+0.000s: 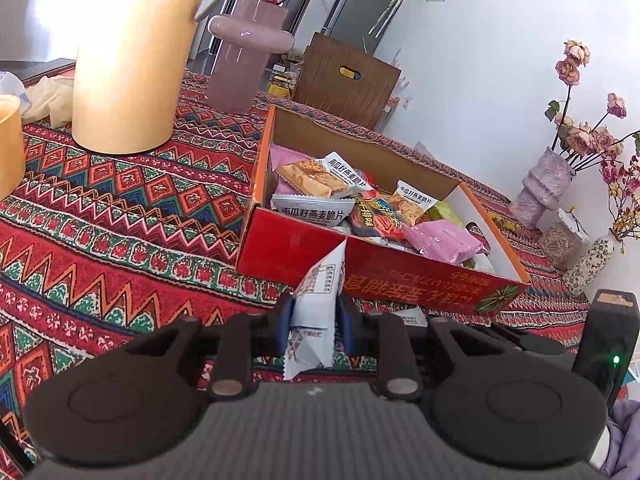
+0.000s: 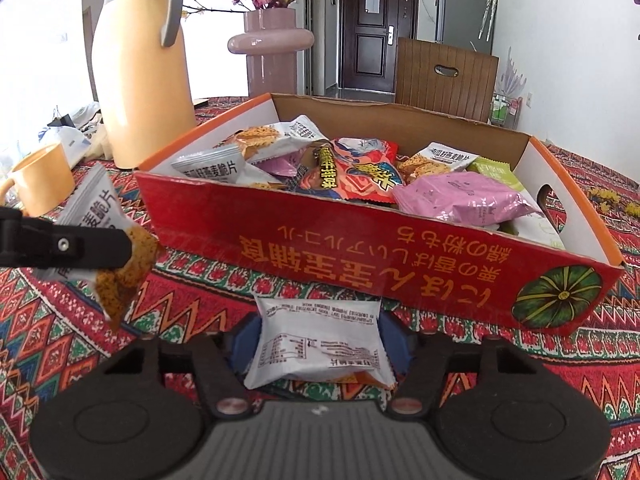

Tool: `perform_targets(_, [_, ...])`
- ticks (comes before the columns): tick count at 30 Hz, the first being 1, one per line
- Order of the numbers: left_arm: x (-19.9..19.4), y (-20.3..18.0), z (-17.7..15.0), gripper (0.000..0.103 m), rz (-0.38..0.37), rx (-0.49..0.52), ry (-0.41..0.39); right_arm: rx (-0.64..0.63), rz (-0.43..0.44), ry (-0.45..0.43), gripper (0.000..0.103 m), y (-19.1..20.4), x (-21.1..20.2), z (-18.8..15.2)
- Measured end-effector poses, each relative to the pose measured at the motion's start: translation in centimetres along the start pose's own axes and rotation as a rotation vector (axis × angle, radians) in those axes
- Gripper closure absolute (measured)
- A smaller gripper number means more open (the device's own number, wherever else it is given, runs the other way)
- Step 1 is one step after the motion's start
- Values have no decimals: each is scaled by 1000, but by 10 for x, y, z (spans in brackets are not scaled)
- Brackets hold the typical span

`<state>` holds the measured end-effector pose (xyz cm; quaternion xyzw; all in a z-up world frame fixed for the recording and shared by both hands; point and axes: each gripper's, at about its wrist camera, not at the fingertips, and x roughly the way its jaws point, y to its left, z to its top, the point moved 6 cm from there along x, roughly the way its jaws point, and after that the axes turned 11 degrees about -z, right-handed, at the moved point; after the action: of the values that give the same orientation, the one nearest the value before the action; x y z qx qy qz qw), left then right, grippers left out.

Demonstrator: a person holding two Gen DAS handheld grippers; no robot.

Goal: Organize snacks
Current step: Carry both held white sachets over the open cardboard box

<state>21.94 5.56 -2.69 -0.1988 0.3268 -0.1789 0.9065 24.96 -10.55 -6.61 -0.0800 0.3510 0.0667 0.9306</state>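
Observation:
An open red cardboard box [image 1: 400, 272] [image 2: 360, 248] stands on the patterned tablecloth, filled with several snack packets in white, pink, red and green. My left gripper [image 1: 314, 314] is shut on a white snack packet [image 1: 320, 288], held upright just in front of the box's near wall. In the right wrist view that same packet [image 2: 100, 216] hangs at the far left in the left gripper [image 2: 130, 246]. My right gripper [image 2: 320, 344] sits low at the box's front wall, its blue pads against both sides of a flat white snack packet [image 2: 320, 348] with its printed back facing up.
A tall yellow thermos jug [image 1: 132, 60] [image 2: 140, 80] and a pink vase [image 1: 244, 60] [image 2: 272, 48] stand behind and left of the box. An orange mug [image 2: 40, 180] is at the far left. A wooden chair [image 1: 344, 80] is behind the table, and flower vases [image 1: 540, 184] stand at the right.

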Motion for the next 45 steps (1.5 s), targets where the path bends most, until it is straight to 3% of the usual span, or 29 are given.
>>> perform_targets(27, [-3,-31,-2,78,-19,47,-11,24,5,-90,47,-26,-47,-19])
perform_targets(45, [17,-76,53,78,-35,138,-82,87,-55,-245,45,-70,-59,36])
